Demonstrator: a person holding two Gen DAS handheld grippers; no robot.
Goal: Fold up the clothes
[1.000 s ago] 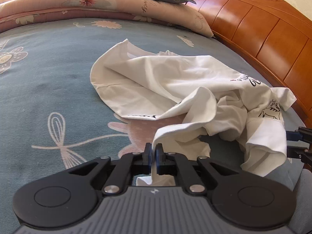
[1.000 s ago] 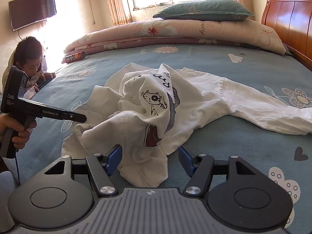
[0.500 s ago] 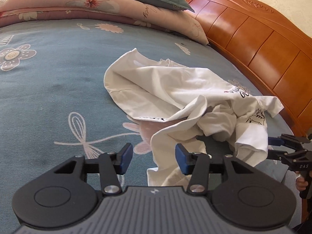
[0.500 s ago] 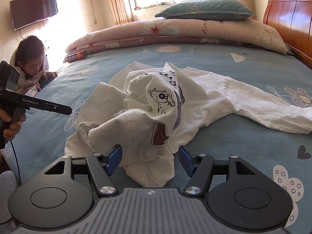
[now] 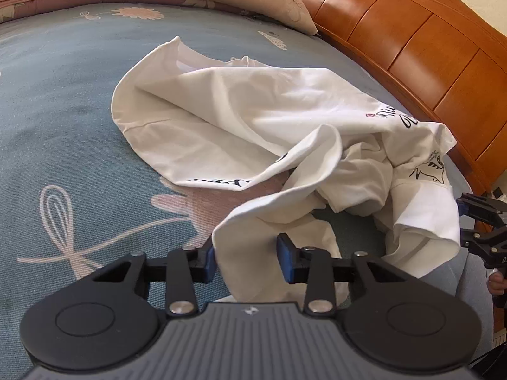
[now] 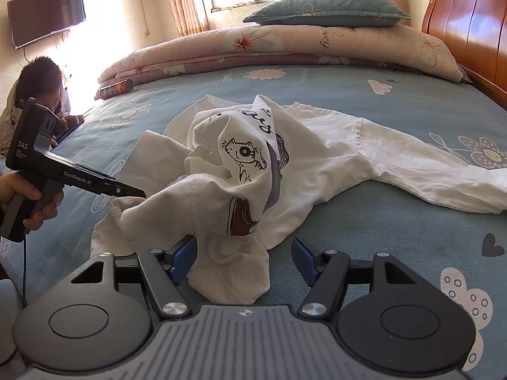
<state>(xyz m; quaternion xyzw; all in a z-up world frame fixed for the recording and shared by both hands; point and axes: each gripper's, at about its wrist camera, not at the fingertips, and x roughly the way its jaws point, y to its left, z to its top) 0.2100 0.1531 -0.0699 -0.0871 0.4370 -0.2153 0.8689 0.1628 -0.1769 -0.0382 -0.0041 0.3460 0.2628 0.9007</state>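
Still looking at a crumpled white T-shirt (image 6: 279, 171) bunched up near the foot end of the blue flowered bedspread (image 5: 63, 120), print side with the cartoon cat poking up on top of the heap. Not lying flat anywhere yet except the far part toward the pillows, with one sleeve trailing off to the right in the right wrist view.

Left gripper (image 5: 245, 261) sitting over the near hem, jaws closing with a fold of white cloth between the blue pads, though not pinching it yet as far as the left wrist view shows. Probably going for that edge because of needing a corner to pull the shirt out flat.

Right gripper (image 6: 244, 259) hanging over the other bunched end, jaws opening a touch and standing wide, a hanging flap of cloth between them but no pad pressing on it. Looking like lining up for the matching corner, so both ends can be tugged apart at once.

Guessing very early in the fold, still at the spread-it-out stage. Worth watching for grabbing two layers at once in that wad, which would just drag the lump around.

Also lounging in the background: folded pink quilt (image 6: 285, 47), green pillow (image 6: 329, 9), wooden headboard (image 5: 412, 41), someone leaning at the far edge of the bed.
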